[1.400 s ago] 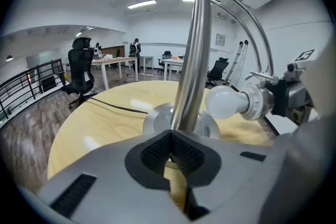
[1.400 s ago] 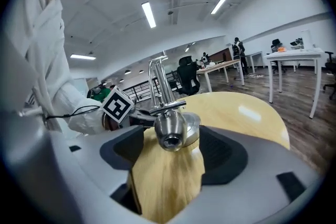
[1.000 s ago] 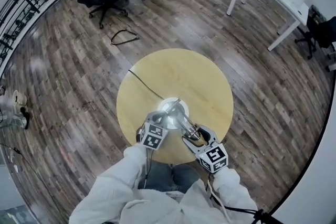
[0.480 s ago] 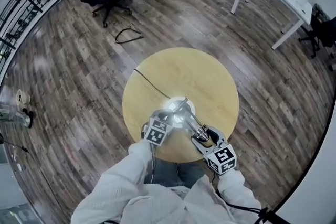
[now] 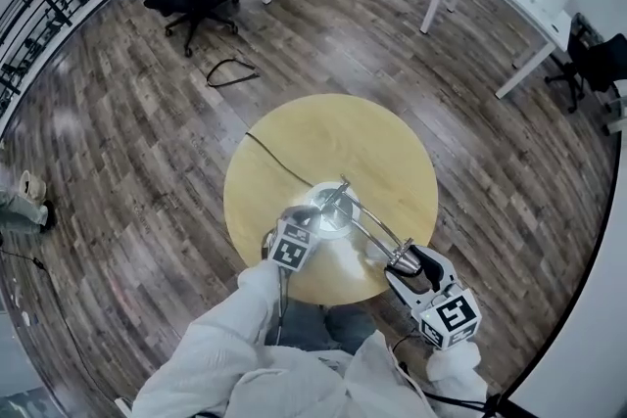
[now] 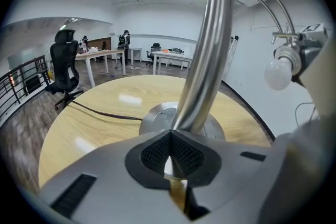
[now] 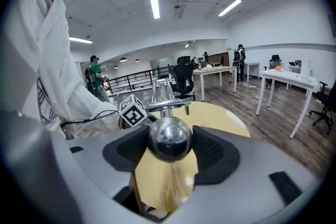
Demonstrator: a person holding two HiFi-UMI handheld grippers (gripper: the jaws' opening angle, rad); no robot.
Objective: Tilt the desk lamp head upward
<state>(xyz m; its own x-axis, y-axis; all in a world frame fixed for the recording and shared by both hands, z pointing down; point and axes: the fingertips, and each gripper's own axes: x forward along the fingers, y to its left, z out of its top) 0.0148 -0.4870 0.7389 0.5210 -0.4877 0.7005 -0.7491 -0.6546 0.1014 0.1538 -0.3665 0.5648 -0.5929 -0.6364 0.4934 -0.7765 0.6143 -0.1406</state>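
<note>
While the left gripper is kept where it was a second ago, just on the person's side of the lamp base, its jaws are seen closed tight on the foot of the chrome column directly above that base. The right gripper has been carried outward and upward. Earlier it was held close beside the base over the round table, and now it is found well out from the base, past the table's near edge. The lamp head, a chrome dome, is clamped between its widely spread jaws, which have just been closing a little, both pads being pressed against the dome. The thin curved arms are now drawn out long from the base toward that gripper, where before they were folded short. The bulb is seen high above the base. The black cable is left trailing from the base's far side, unchanged.
</note>
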